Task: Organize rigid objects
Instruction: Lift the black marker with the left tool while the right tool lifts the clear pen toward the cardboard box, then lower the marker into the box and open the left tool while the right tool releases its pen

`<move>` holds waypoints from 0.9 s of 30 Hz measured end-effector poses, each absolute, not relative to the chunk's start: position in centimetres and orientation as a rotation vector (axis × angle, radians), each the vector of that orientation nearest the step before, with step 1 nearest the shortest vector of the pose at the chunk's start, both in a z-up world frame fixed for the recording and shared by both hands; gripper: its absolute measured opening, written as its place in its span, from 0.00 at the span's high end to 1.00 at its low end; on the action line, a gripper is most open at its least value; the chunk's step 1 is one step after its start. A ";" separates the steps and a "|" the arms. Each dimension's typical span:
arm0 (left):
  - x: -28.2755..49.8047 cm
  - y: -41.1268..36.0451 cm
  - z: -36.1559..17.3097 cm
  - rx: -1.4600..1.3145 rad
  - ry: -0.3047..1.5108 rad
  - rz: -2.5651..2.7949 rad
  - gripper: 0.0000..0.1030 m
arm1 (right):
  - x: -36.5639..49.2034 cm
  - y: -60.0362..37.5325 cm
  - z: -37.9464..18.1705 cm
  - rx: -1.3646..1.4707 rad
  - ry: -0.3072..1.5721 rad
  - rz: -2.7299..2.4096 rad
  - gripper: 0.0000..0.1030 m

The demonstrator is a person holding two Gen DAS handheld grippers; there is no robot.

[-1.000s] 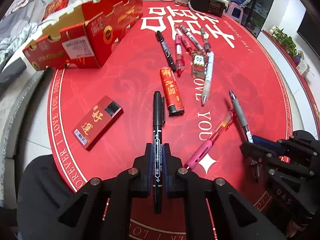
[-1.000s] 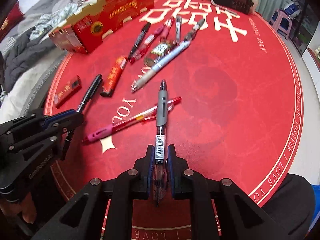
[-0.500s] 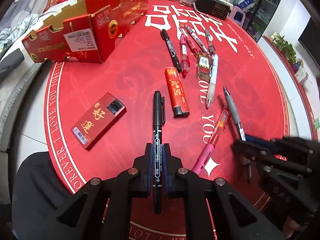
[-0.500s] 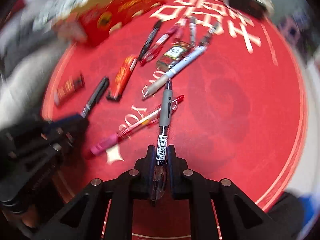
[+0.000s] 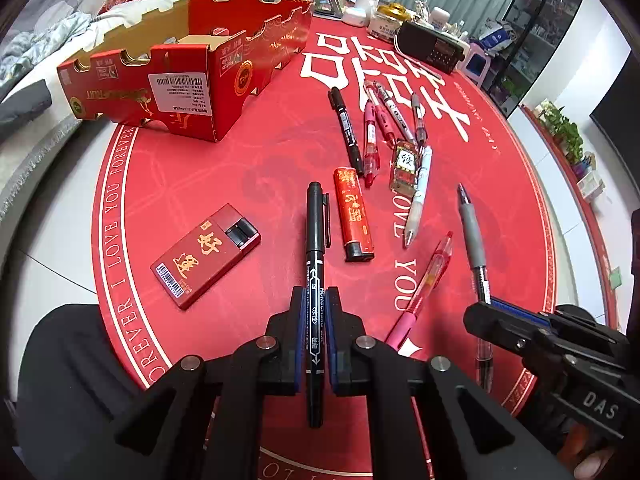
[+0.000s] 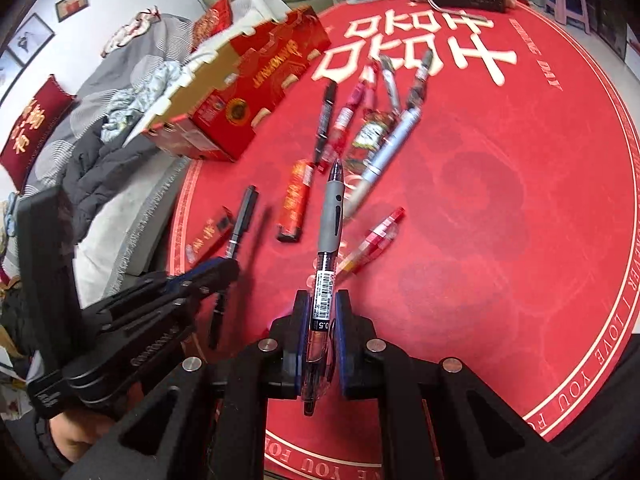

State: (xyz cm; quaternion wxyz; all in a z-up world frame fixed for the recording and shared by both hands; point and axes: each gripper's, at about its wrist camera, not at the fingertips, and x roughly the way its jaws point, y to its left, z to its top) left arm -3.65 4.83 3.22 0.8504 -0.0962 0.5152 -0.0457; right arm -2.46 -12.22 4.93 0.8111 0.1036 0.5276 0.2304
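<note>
My left gripper [image 5: 316, 300] is shut on a black marker [image 5: 316, 240], which sticks out forward above the red round mat [image 5: 180, 184]. Low on the right of the left wrist view, my right gripper [image 5: 484, 312] is shut on a grey-grip gel pen [image 5: 472, 236]. In the right wrist view that gel pen [image 6: 332, 216] points away between the pads of the right gripper [image 6: 322, 304], raised off the mat. The left gripper [image 6: 224, 270] with its marker [image 6: 242, 216] shows at the left. A pink-red pen [image 5: 424, 284] lies on the mat between the two grippers.
An open red cardboard box [image 5: 192, 76] stands at the mat's far left. On the mat lie a red cigarette pack [image 5: 206, 250], a red lighter [image 5: 354, 212], a white pen [image 5: 418, 196], a small packet [image 5: 405, 164] and several pens [image 5: 372, 128]. A black radio [image 5: 432, 48] sits at the back.
The right gripper has lifted the grey-grip pen up off the pink-red pen and the mat, and tilted. The left gripper has rolled a little, still holding the marker.
</note>
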 end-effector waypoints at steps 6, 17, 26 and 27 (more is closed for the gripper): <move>-3.9 4.7 4.3 -0.202 1.029 -0.104 0.91 | -2.4 -10.9 6.5 0.207 1.076 0.535 0.87; -2.6 5.4 6.7 -0.124 0.974 0.009 0.91 | -0.4 -9.0 8.6 0.177 1.026 0.578 0.87; -0.4 8.4 9.9 -0.142 0.907 0.089 0.91 | 1.6 -5.6 12.3 0.089 0.930 0.620 0.87; -0.2 8.7 10.2 -0.142 0.901 0.097 0.91 | 2.0 -5.1 12.6 0.084 0.922 0.626 0.87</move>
